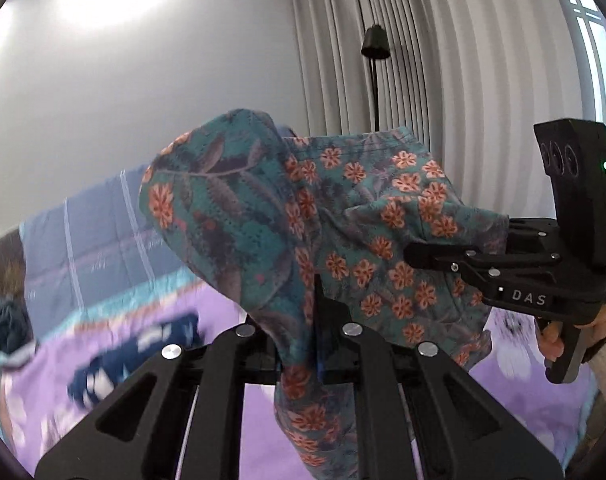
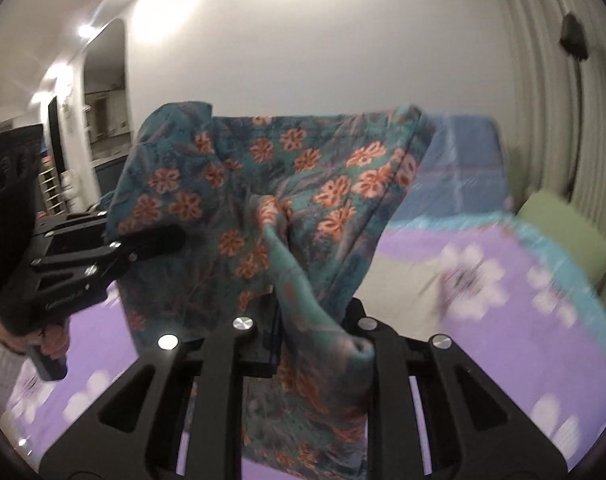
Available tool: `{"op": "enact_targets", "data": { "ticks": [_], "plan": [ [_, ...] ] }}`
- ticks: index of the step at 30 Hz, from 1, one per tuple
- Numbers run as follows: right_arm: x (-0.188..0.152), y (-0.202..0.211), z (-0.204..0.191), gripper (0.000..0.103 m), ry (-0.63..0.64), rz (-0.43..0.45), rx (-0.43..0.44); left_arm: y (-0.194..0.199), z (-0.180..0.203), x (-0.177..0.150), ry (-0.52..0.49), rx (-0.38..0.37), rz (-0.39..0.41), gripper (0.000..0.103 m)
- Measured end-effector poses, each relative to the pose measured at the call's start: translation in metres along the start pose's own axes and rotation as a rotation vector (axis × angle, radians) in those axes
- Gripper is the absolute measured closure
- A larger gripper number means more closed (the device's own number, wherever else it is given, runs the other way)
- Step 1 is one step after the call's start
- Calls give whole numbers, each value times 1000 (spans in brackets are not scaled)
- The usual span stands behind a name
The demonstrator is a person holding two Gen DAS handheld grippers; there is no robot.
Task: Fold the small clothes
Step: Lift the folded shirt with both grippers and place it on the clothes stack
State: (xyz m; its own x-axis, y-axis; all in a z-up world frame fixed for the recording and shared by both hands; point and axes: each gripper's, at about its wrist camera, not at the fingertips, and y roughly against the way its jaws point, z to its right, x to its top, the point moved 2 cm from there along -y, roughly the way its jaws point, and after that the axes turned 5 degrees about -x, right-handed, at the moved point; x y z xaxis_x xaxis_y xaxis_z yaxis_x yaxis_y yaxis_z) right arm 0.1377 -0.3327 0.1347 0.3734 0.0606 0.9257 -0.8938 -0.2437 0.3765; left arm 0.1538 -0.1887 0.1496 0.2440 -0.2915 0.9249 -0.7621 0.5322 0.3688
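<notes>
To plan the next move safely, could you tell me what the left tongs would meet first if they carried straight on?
The floral garment they grip bunches directly ahead; beyond it probably the blue quilt, though depth is unclear.

The left gripper is pinching the floral garment, which is hanging above the purple blanket; ahead-right, the right gripper is gripping it too.

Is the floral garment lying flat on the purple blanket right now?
No, the floral garment hangs in the air above the purple blanket, pinched between the left gripper and the right gripper.
</notes>
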Motion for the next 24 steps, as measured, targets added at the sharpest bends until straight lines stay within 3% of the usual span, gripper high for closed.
{"op": "enact_targets", "data": {
  "ticks": [5,12,13,15,16,17,18,19,21,24],
  "plan": [
    [43,-47,49,85,-84,23,-58,-65,-18,36,-51,33,-18,92],
    [43,-145,100,85,-157,-71,-106,-174,-58,31,-16,21,-120,91],
    [42,-162,108,85,-170,-88,-112,-194,-65,24,-3,28,-136,87],
    [36,-202,123,77,-188,-130,-144,-227,-78,8,8,83,-172,62],
    [27,-225,132,71,-191,-153,-183,-242,-86,-4,2,163,-189,38],
    [19,-240,138,55,-185,-173,-237,-257,-95,-21,-2,256,-206,34],
    [9,-257,147,50,-174,-197,-320,-266,-100,-34,9,271,-224,34],
    [-1,-267,152,50,-170,-211,-374,-273,-104,-48,33,249,-250,34],
    [-24,-279,164,50,-216,-243,-376,-280,-105,-80,70,184,-310,33],
    [-62,-285,169,50,-255,-312,-342,-281,-89,-120,-38,168,-368,29]
  ]
}}
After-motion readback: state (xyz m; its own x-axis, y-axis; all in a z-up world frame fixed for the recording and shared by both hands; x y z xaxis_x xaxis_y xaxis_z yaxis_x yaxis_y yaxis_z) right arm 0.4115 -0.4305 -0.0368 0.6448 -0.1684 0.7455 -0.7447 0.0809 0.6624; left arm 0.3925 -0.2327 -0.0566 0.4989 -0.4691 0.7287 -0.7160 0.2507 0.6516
